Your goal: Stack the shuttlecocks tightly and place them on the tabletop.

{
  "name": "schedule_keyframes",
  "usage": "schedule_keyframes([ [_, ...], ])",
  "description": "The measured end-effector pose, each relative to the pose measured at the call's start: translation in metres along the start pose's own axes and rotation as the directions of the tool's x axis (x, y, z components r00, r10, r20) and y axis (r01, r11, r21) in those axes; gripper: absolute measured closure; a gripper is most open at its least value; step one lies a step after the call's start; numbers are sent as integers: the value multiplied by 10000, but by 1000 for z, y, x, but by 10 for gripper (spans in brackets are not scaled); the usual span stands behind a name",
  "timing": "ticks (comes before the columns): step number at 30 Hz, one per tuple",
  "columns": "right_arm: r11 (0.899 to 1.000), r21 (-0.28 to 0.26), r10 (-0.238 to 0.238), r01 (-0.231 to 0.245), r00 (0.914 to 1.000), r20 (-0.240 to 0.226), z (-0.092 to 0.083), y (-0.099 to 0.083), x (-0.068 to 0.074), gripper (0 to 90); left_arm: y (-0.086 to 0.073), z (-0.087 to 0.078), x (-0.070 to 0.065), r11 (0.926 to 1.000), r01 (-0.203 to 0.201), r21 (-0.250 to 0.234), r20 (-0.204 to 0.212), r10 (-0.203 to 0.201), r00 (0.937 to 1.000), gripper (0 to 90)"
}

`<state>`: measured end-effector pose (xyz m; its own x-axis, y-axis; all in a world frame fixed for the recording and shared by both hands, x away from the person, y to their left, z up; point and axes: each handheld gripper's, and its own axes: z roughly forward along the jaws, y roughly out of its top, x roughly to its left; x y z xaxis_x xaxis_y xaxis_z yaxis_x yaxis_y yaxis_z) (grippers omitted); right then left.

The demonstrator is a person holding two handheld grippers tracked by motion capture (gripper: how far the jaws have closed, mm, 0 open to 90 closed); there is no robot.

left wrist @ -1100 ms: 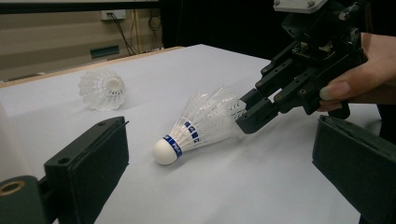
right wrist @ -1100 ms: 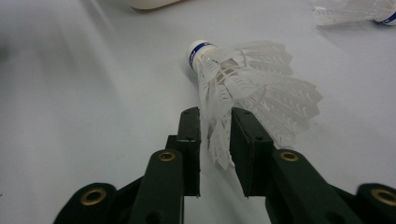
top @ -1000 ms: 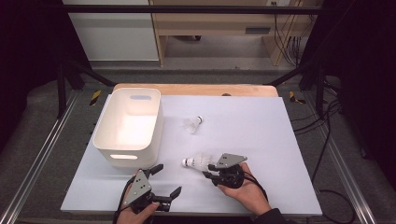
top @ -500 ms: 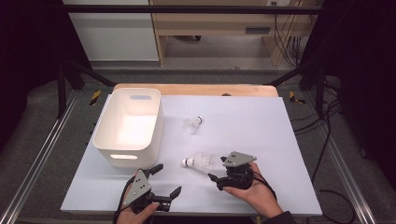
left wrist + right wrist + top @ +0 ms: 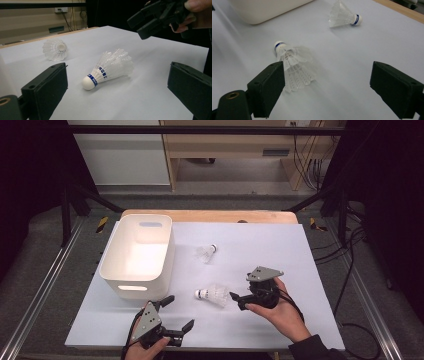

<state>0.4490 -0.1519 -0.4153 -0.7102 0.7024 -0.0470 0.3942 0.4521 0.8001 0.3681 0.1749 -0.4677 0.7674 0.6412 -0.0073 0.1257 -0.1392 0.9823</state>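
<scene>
Two shuttlecocks lying loose on worktop (image 5: 300, 270): near shuttlecock (image 5: 214, 295) just released by right gripper (image 5: 239, 301), jaws newly spread and lifted clear; left gripper (image 5: 176, 314) open, empty; white bin (image 5: 137, 252) unfilled.

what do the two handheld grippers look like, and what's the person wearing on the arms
Both the left gripper and right gripper are black, with two blocky jaws, a grey three-cornered plate on top and a black cable trailing. A dark sleeve covers the right forearm.

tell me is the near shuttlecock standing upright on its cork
No, the near shuttlecock lies on its side on the white table, its cork tip and feather skirt both resting on the surface.
</scene>
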Motion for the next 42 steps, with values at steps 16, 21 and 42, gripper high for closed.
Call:
schedule_keyframes([
  [16, 9989, 438, 128, -155, 9981, 603, 36, 58, -23, 120, 0, 0, 1, 10000, 35, -67, 8, -35, 10000, 23],
  [21, 9985, 363, 389, -419, 9960, 802, 49, 72, -29, 121, 0, -1, 2, 10000, 19, -54, 9, -19, 10000, 23],
  [42, 9931, 343, 1063, -1122, 9842, 1419, 100, 91, -42, 120, 1, -1, 4, 9999, -44, -124, -34, 44, 10000, 24],
])
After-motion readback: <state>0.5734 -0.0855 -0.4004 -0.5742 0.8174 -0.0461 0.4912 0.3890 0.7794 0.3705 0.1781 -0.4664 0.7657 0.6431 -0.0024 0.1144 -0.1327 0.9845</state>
